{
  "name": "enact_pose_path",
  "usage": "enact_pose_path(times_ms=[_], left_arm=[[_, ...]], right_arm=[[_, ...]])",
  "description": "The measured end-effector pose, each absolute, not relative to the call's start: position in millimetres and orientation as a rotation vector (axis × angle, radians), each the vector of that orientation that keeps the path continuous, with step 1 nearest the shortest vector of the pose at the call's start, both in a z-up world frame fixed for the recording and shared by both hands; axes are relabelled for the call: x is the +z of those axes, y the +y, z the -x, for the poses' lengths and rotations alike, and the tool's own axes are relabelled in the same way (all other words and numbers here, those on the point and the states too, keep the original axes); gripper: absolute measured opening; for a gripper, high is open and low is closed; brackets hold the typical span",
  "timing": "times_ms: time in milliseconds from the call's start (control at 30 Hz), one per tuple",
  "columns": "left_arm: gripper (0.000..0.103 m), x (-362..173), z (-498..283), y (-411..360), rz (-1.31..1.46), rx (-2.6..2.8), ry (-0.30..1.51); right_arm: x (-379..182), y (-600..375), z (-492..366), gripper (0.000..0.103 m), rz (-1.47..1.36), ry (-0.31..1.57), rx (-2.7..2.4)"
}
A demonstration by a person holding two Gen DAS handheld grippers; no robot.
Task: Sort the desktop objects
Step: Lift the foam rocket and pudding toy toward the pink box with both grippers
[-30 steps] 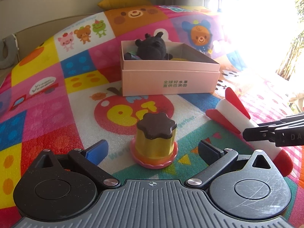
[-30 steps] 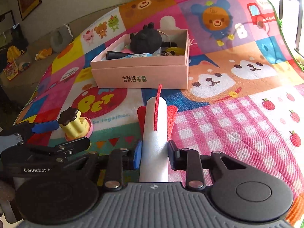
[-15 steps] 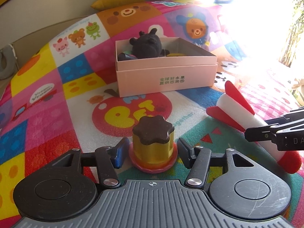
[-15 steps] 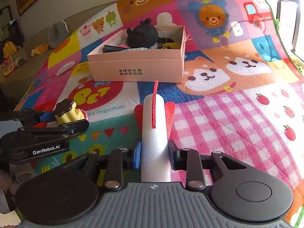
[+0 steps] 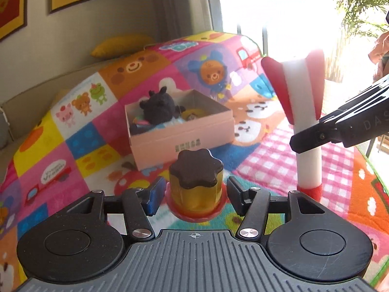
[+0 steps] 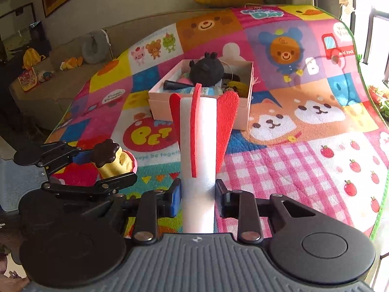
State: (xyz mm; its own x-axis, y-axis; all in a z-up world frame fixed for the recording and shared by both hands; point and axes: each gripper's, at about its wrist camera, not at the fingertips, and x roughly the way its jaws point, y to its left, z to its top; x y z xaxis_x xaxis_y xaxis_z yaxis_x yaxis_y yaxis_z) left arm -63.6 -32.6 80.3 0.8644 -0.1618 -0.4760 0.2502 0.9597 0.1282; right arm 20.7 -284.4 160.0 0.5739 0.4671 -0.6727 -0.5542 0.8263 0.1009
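- Here the left hand-held gripper (image 5: 194,194), angled down, clamps the yellow pudding-shaped toy with a brown top (image 5: 195,182), lifted off the patchwork cartoon mat (image 5: 73,146).
- The right hand-held gripper (image 6: 198,194), tilted steeper, pinches the white foam rocket with red fins (image 6: 201,146); its nose is hidden.
- The pink cardboard box (image 6: 199,112) sits beyond.

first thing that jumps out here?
Both grippers are loaded above the loud cartoon play mat. The right gripper clamps a white foam rocket with red fins; the left gripper holds a yellow pudding toy. Behind them sits the pink box, a black plush on top.
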Motion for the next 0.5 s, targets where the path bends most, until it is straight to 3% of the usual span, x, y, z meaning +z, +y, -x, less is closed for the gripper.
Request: enact_pose_path(times_ms=[300,367,433,500], left_arm=[[0.061,138,-58,-41,-0.082,-0.242,0.292],[0.077,138,-88,-40,-0.049,-0.249,0.299],[0.082,134,-102,-32,-0.026,-0.201,0.303],[0.094,124,-96,-19,-0.01,-0.177,0.311]], right_arm=[[271,-275,-70,0.028,0.189,0.442,0.48],[286,-267,-87,0.028,0.193,0.407,0.475],[293,-258,-104,0.028,0.203,0.391,0.457],[294,-249,-122,0.028,0.209,0.406,0.448]])
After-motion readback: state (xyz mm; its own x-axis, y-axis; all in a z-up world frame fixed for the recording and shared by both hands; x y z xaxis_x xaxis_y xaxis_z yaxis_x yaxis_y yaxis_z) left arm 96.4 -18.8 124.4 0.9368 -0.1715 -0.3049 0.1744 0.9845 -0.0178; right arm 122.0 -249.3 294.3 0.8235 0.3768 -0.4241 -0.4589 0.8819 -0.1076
